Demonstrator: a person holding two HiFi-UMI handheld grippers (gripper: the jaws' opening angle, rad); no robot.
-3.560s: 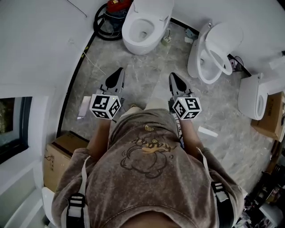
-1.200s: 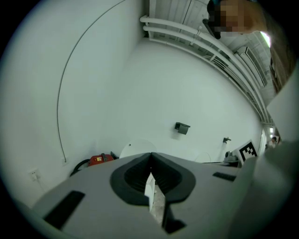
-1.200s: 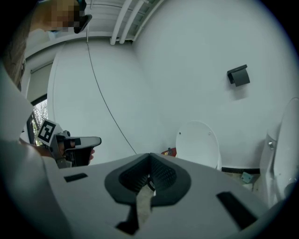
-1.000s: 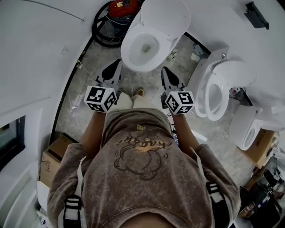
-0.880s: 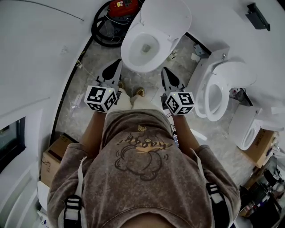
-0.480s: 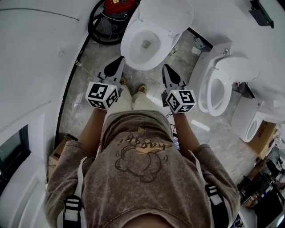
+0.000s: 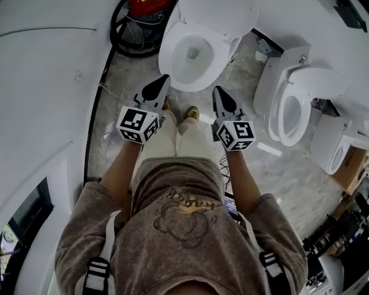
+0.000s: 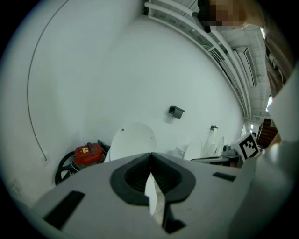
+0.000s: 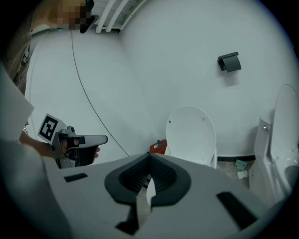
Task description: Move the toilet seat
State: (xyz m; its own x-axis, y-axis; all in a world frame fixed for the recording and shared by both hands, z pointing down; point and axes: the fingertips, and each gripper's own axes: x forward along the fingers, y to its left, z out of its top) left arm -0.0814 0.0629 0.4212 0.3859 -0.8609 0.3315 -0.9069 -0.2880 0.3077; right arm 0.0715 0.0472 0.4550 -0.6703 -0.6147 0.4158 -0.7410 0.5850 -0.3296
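A white toilet (image 7: pixel 193 55) stands at the top middle of the head view, its lid (image 7: pixel 222 14) raised against the wall. The same lid shows upright in the left gripper view (image 8: pixel 133 140) and in the right gripper view (image 9: pixel 191 135). My left gripper (image 7: pixel 164 79) is shut and empty, its tip just short of the bowl's front left rim. My right gripper (image 7: pixel 218 90) is shut and empty too, a little off the front right rim. In the gripper views both the left gripper (image 8: pixel 150 161) and the right gripper (image 9: pixel 149 161) have their jaws together. Neither touches the toilet.
A red vacuum cleaner (image 7: pixel 147 7) with a black hose sits left of the toilet. A second toilet (image 7: pixel 294 109) with its seat up and a third toilet (image 7: pixel 340 150) stand at the right, beside a cardboard box (image 7: pixel 354 173). My feet (image 7: pixel 193 112) are on the grey tiled floor before the bowl.
I have stepped closer to the middle toilet. Both grippers have sunk and moved forward towards its front rim. Both stay shut.
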